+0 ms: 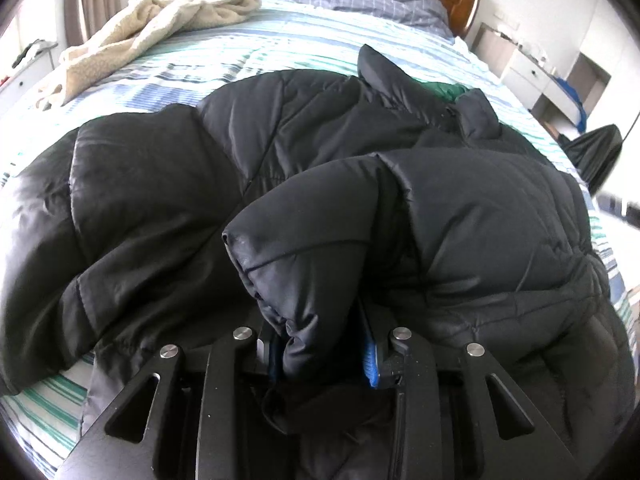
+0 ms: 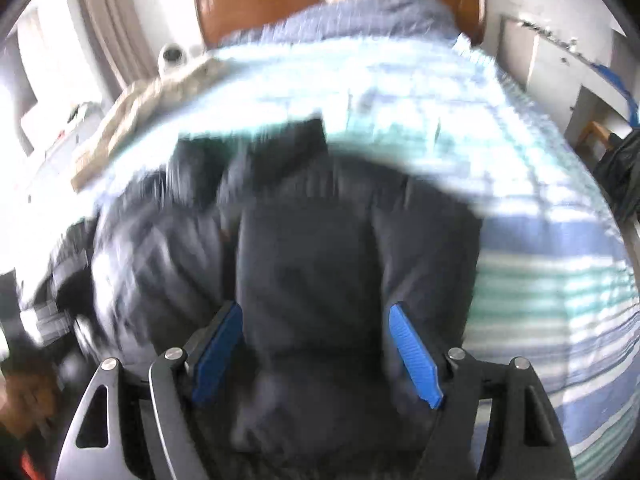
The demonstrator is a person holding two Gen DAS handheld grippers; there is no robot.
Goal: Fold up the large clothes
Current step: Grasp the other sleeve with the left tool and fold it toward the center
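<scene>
Jacket (image 1: 248,168) edge pinched in left tongs (image 1: 320,354) — right tongs (image 2: 316,348) wide over it

One black puffer jacket (image 1: 320,184), one cream fleece blanket (image 1: 160,28) beyond the left gripper, one striped bed (image 1: 280,52), two grippers.

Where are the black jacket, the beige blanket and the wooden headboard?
black jacket (image 1: 168,184), left wrist view, on its flat quilted panel.
beige blanket (image 1: 132,36), left wrist view, on its crumpled middle.
wooden headboard (image 2: 272,4), right wrist view, on its left half.

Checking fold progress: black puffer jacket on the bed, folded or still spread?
Partly folded. The black puffer jacket lies mostly spread on the striped bedding, with one section doubled over its right side, pinched in the left gripper.
</scene>
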